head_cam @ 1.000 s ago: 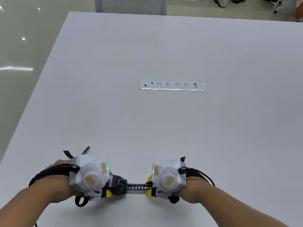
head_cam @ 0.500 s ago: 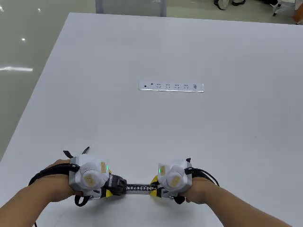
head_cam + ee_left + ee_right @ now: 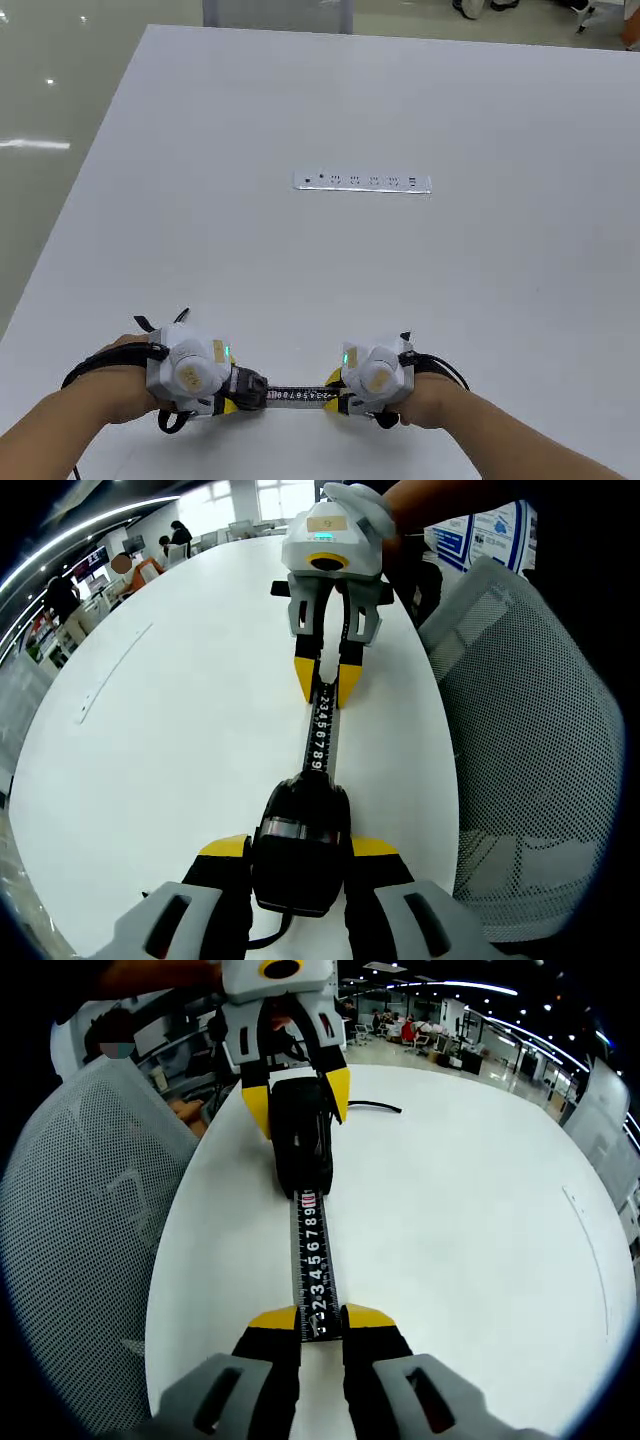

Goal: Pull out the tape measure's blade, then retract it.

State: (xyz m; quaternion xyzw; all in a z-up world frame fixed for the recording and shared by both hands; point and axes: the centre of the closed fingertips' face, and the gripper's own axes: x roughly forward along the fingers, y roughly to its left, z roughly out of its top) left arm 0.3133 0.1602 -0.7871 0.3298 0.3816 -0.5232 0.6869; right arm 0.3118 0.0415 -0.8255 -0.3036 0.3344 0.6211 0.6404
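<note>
A black tape measure case [image 3: 300, 842] sits between the yellow-tipped jaws of my left gripper [image 3: 298, 848], which is shut on it. Its blade [image 3: 320, 738] with black numerals runs out over the white table to my right gripper [image 3: 321, 1318], shut on the blade's end [image 3: 316, 1325]. In the head view the left gripper [image 3: 232, 397] and the right gripper [image 3: 333, 393] face each other near the table's front edge, with the blade [image 3: 297, 395] stretched between them and the case [image 3: 250, 390] at its left end.
A white power strip [image 3: 362, 182] lies flat at the middle of the white table [image 3: 400, 110]. A mesh-backed chair [image 3: 520, 740] stands just off the table's near edge. A black cable [image 3: 372, 1108] lies behind the left gripper. People and desks show far off.
My right gripper has moved to the right, away from the left one, drawing more blade out of the case. The left gripper has stayed put.
</note>
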